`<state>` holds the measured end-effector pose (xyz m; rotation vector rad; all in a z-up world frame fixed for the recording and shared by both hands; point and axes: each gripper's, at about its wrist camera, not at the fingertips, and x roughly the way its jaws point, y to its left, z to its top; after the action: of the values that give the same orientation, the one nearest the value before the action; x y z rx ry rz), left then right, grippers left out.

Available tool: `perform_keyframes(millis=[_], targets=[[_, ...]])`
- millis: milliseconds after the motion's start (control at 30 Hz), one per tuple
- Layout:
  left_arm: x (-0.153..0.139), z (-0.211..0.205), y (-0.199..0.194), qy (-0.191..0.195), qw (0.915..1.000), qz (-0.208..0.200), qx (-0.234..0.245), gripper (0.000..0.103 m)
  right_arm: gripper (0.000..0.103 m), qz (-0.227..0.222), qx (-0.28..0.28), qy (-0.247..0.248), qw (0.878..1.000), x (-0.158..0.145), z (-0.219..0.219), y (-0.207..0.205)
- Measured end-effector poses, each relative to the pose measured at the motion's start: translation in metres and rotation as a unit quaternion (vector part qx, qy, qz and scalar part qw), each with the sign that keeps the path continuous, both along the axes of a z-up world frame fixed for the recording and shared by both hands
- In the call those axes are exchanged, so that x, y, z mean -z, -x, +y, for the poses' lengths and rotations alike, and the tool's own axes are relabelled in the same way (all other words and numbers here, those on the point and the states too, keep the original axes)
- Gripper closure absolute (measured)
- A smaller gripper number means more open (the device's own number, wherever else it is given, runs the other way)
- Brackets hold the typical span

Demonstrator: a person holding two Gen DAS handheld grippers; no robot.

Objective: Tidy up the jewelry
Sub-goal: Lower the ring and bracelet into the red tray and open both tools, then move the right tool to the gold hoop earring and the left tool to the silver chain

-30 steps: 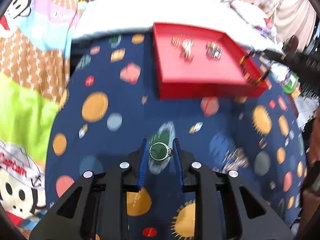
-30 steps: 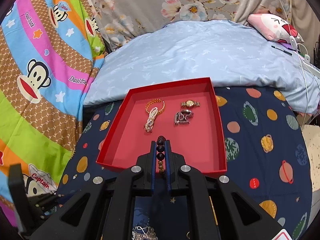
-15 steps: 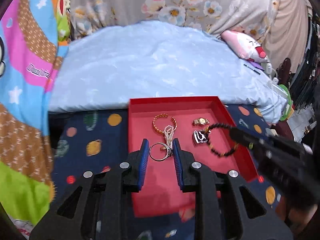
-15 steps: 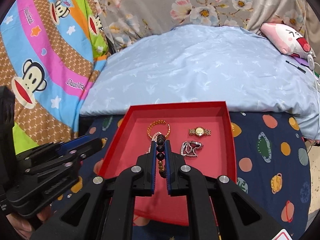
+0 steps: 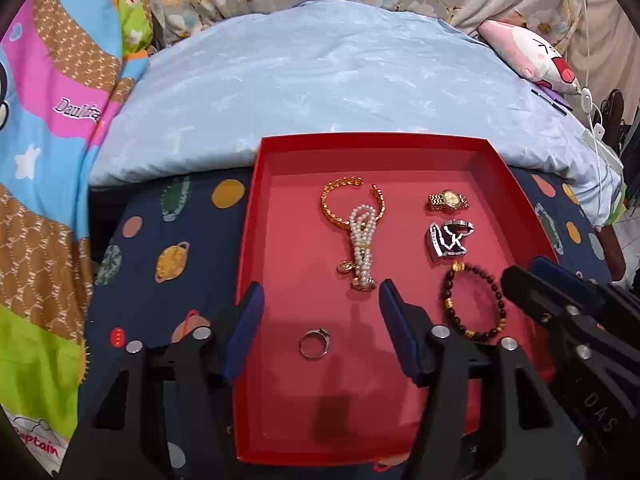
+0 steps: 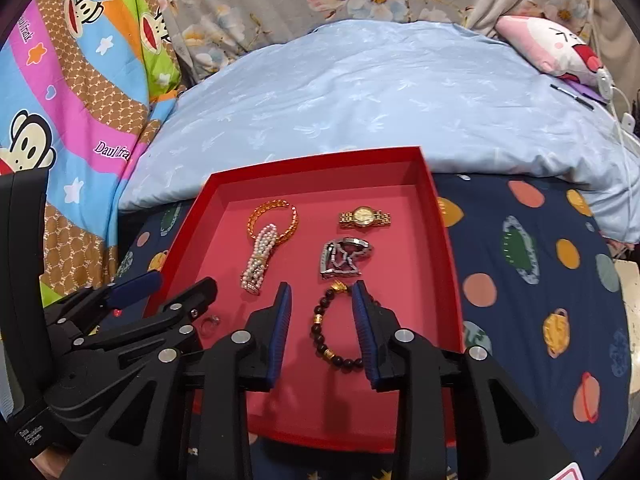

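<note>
A red tray (image 5: 276,148) (image 6: 440,216) lies on a navy planet-print cloth. In it lie a gold bangle (image 5: 334,200), a pearl bracelet (image 5: 362,240) (image 6: 258,258), a gold watch (image 5: 447,200) (image 6: 365,216), a silver-black watch (image 5: 448,238) (image 6: 344,258), a dark bead bracelet (image 5: 474,300) (image 6: 334,332) and a silver ring (image 5: 315,343) (image 6: 211,322). My left gripper (image 5: 322,304) is open over the ring, which lies free on the tray floor. My right gripper (image 6: 322,304) is open around the bead bracelet, which lies on the tray.
The cloth (image 6: 540,280) covers a low table in front of a bed with a light blue sheet (image 5: 320,80). A colourful monkey-print blanket (image 6: 60,100) hangs at the left. A pink plush pillow (image 6: 552,44) lies at the far right.
Both grippers have opened. The left one let the ring go onto the tray floor; the right one let the bead bracelet go onto the tray. Both moved closer over the tray.
</note>
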<state>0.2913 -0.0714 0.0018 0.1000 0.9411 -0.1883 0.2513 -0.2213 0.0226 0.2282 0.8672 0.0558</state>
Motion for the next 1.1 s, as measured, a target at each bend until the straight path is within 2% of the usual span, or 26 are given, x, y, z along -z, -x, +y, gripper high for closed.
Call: perform_keyframes(millis=[267, 533, 700, 900, 1100], targets=[[-0.017, 0.010, 0.043, -0.019, 0.9997, -0.012, -0.003, 0.039, 0.057, -0.019, 0.012, 0.006, 1.000, -0.023, -0.005, 0.052], [-0.023, 0.027, 0.090, -0.025, 0.9996, -0.006, -0.013, 0.036, 0.057, -0.013, 0.018, -0.004, 1.000, -0.028, -0.007, 0.107], [-0.025, 0.036, 0.110, -0.025, 0.9995, -0.001, -0.021, 0.031, 0.057, -0.013, 0.016, 0.022, 1.000, -0.030, -0.002, 0.135], [-0.016, 0.054, 0.133, -0.026, 0.9990, 0.020, -0.031, 0.030, 0.057, 0.011, 0.025, 0.033, 0.999, -0.015, -0.011, 0.167], [0.009, 0.073, 0.150, -0.024, 0.9966, 0.063, -0.046, 0.030, 0.057, 0.046, 0.025, 0.024, 0.998, 0.011, -0.016, 0.190]])
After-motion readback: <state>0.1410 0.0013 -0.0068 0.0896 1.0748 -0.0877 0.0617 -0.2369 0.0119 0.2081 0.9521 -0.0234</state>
